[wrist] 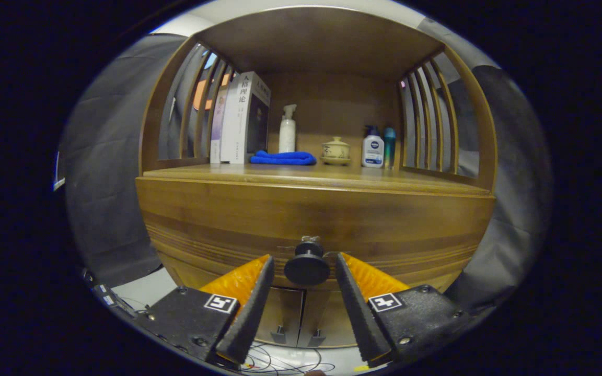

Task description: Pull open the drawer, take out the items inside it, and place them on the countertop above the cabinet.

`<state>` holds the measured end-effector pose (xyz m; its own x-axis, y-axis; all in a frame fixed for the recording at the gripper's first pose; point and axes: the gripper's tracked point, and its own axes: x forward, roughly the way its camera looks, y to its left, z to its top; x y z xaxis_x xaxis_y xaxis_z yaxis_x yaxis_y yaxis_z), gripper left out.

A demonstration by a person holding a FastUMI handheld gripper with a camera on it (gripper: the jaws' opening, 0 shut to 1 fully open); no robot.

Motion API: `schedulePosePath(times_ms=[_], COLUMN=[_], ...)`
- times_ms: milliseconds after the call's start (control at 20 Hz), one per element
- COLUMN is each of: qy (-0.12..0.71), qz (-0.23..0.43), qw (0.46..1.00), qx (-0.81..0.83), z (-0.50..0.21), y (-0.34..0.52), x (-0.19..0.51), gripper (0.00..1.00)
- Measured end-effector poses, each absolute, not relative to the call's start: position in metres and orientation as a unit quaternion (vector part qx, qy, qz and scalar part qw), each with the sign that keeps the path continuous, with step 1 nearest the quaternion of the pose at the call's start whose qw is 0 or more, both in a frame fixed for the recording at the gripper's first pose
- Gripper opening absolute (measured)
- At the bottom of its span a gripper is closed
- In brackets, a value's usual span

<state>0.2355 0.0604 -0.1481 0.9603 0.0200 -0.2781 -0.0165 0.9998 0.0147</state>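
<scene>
On the tabletop (301,177) above the wooden cabinet, we see, from the left, a few upright books (241,120) leaning against the slatted side, then a folded blue cloth (282,157) lying flat with a white pump bottle (287,129) standing just behind it. Further right sits a small lidded ceramic cup (335,150) on its saucer, then a white lotion bottle with a dark pump (372,148), and touching or just beside it a slim teal bottle (389,146). Below the tabletop the drawer (311,224) is closed, its front flush with the cabinet. Its round dark knob (307,265) sits between the fingers of our tool (303,263), which is released: the left finger (251,303) and the right finger (356,303) stand apart on either side of the knob, neither touching it. Beneath the drawer we see two cabinet doors (301,318).
</scene>
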Motion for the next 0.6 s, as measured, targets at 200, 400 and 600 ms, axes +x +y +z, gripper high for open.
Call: schedulePosePath(times_ms=[200, 400, 600], qy=[0.145, 0.145, 0.140], qz=[0.002, 0.019, 0.016], qw=[0.989, 0.988, 0.990], qx=[0.035, 0.053, 0.029], z=[-0.151, -0.152, -0.152], y=[0.060, 0.061, 0.060], x=[0.240, 0.239, 0.230], gripper=[0.46, 0.41, 0.36])
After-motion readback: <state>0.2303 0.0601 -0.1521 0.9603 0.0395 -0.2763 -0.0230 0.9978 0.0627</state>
